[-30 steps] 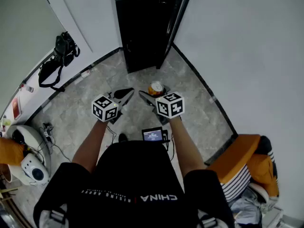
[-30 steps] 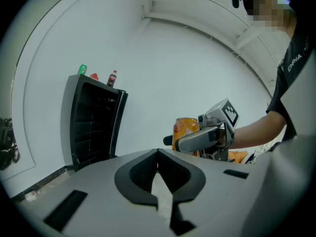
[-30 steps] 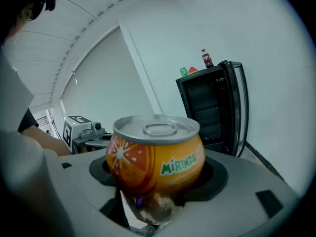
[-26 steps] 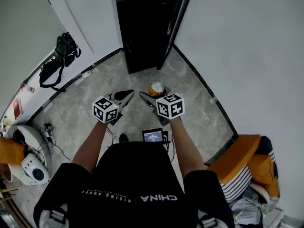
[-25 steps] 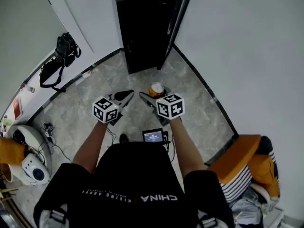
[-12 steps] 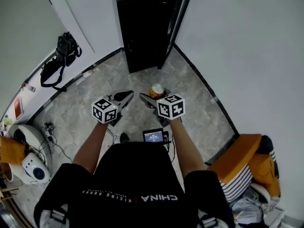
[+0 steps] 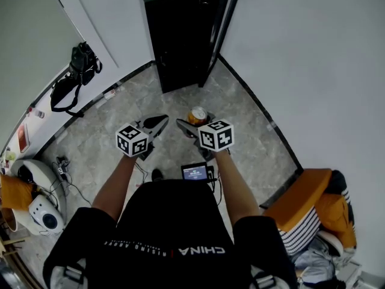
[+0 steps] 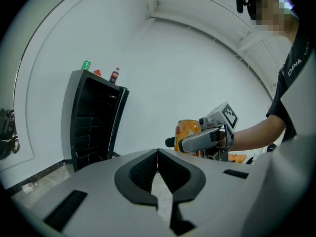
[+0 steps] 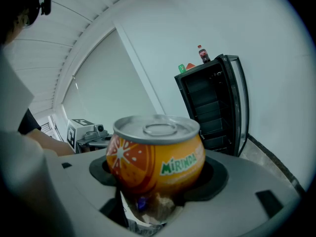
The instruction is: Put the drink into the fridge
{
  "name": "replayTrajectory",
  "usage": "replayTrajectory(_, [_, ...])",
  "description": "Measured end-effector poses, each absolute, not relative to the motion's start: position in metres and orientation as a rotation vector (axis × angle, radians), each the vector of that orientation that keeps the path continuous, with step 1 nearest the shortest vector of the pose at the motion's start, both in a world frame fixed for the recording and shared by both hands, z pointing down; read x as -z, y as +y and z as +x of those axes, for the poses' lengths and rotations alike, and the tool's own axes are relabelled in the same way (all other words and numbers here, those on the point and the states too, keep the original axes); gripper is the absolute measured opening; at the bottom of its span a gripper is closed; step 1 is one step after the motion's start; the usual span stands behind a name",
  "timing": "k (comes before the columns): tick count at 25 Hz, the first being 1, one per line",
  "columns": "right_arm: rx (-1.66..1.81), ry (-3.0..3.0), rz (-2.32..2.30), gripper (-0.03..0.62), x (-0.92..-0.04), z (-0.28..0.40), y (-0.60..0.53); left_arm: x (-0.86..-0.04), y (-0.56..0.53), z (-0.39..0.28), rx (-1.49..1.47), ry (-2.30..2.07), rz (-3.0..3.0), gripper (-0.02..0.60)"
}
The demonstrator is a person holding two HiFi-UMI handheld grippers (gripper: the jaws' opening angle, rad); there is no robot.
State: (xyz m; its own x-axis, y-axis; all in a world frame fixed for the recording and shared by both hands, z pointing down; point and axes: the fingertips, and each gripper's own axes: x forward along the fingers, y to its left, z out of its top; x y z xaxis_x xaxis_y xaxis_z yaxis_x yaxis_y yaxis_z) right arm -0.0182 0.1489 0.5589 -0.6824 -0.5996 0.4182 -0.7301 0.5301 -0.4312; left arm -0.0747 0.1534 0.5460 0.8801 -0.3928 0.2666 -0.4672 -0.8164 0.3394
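Observation:
An orange Mirinda can [image 9: 155,154] stands upright between the jaws of my right gripper [image 9: 158,174], which is shut on it. From the head view the can [image 7: 197,114] and right gripper [image 7: 194,121] hang above the floor, in front of the black fridge [image 7: 179,38]. The fridge door [image 7: 219,26] stands open and dark shelves [image 9: 210,107] show inside. My left gripper [image 7: 162,119] is level with the right one, a little to its left, shut and holding nothing; its jaws [image 8: 158,154] meet at the tips. It looks across at the can [image 8: 187,131].
A small bottle [image 9: 201,54] and a green item [image 9: 181,68] sit on top of the fridge. A black bag [image 7: 75,71] hangs on the left wall. An orange chair [image 7: 307,203] is at the right rear, a white appliance [image 7: 39,212] at the left. Grey stone floor [image 7: 120,110] lies ahead.

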Motion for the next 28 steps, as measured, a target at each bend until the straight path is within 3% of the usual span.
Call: replayTrajectory(28, [-0.955, -2.547, 1.06, 0.344, -0.59, 0.071, 0.138, -0.575, 0.14, -0.015, -0.349, -0.798, 2.574, 0.012])
